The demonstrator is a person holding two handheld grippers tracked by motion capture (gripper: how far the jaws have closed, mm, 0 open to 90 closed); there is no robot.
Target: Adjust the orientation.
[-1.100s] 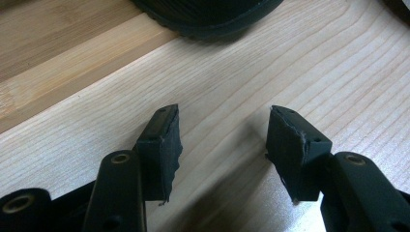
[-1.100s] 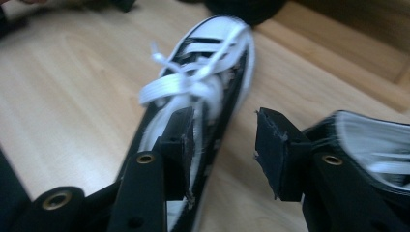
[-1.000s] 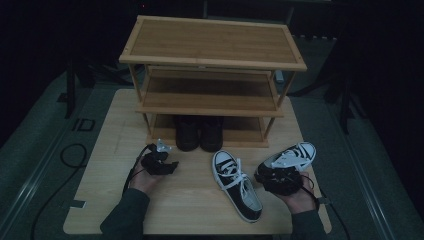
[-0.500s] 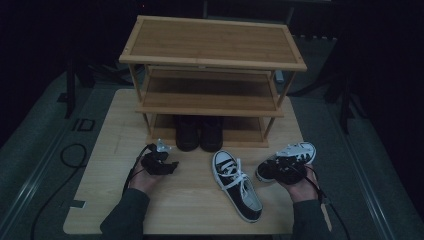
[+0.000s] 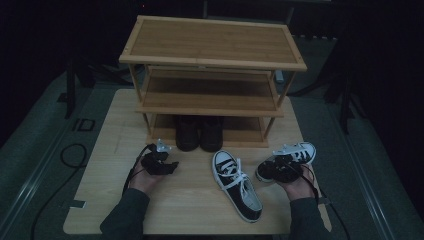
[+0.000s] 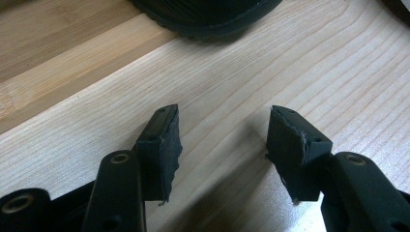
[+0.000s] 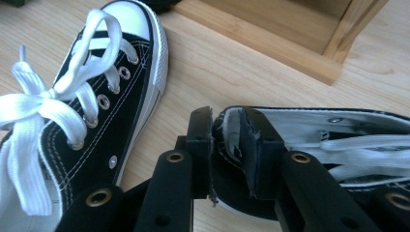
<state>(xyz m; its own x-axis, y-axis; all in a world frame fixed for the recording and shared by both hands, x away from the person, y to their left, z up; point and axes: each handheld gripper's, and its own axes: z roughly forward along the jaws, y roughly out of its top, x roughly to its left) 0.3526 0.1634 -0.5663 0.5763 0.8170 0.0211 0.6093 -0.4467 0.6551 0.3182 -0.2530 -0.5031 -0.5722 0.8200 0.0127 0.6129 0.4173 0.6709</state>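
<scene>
Clamped on the heel collar of a black-and-white sneaker, the right gripper is seen with its jaws just closed onto the canvas edge. This shoe is lying on the wooden table at its right side, just in front of the shoe rack. Its partner sneaker is lying beside it, apart. The left gripper is held wide open over bare wood, nothing between its pads, near the dark boots under the rack.

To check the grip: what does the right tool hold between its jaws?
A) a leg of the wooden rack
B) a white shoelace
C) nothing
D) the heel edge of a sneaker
D: in the right gripper view the right tool pinches the collar edge of the black sneaker.
</scene>
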